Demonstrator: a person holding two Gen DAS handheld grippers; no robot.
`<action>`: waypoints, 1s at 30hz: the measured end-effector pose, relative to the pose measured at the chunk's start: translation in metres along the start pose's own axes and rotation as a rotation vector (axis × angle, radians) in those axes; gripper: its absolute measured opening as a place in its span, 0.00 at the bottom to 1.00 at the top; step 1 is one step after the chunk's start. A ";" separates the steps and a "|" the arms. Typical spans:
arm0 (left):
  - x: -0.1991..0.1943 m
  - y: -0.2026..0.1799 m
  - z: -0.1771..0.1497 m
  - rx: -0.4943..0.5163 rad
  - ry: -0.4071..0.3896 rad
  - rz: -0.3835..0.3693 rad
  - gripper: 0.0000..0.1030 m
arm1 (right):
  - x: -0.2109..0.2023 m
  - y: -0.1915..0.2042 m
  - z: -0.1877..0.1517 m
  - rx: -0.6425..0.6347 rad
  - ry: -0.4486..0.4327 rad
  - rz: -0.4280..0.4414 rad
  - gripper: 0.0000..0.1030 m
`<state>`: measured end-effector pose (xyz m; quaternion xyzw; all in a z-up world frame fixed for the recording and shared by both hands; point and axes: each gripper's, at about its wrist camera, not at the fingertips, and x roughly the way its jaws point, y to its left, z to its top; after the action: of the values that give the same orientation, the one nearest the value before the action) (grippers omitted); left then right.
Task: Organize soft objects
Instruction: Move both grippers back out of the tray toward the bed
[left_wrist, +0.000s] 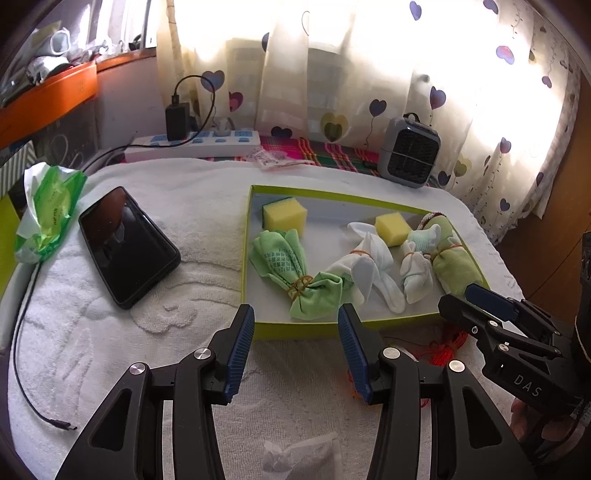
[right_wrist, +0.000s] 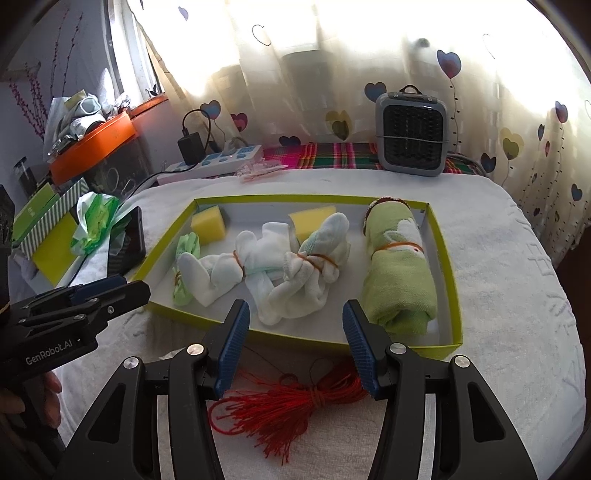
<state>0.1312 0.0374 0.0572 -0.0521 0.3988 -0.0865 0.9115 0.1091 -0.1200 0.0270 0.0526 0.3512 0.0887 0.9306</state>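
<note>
A shallow green-rimmed box (left_wrist: 314, 326) (right_wrist: 448, 273) lies on a white towel. In it lie a banded green cloth bundle (left_wrist: 291, 271) (right_wrist: 184, 258), two banded white sock bundles (left_wrist: 365, 269) (right_wrist: 229, 266) (right_wrist: 317, 258), a rolled green towel (left_wrist: 456, 258) (right_wrist: 397, 273) and two yellow sponges (left_wrist: 284, 214) (right_wrist: 208, 221) (right_wrist: 310, 219). My left gripper (left_wrist: 295, 332) is open and empty, just before the box's near rim. My right gripper (right_wrist: 295, 332) is open and empty above a red thread tassel (right_wrist: 280, 410) (left_wrist: 445, 349) lying in front of the box.
A black phone (left_wrist: 125, 245) and a green tissue pack (left_wrist: 48, 214) lie left of the box. A power strip (left_wrist: 195, 144) and a small grey heater (left_wrist: 408, 151) (right_wrist: 412, 133) stand at the back by the curtain. A small clear bag (left_wrist: 303, 458) lies near.
</note>
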 end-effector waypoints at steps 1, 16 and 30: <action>-0.002 0.000 -0.001 0.001 -0.001 0.000 0.45 | -0.001 0.000 -0.001 0.002 -0.001 0.002 0.52; -0.016 0.001 -0.026 -0.019 0.007 0.006 0.45 | -0.015 0.000 -0.018 0.023 -0.003 0.007 0.52; -0.020 0.023 -0.047 -0.091 0.030 0.004 0.45 | -0.024 -0.014 -0.035 0.088 0.014 -0.017 0.52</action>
<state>0.0854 0.0623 0.0359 -0.0915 0.4162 -0.0673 0.9022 0.0699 -0.1372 0.0139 0.0896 0.3618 0.0658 0.9256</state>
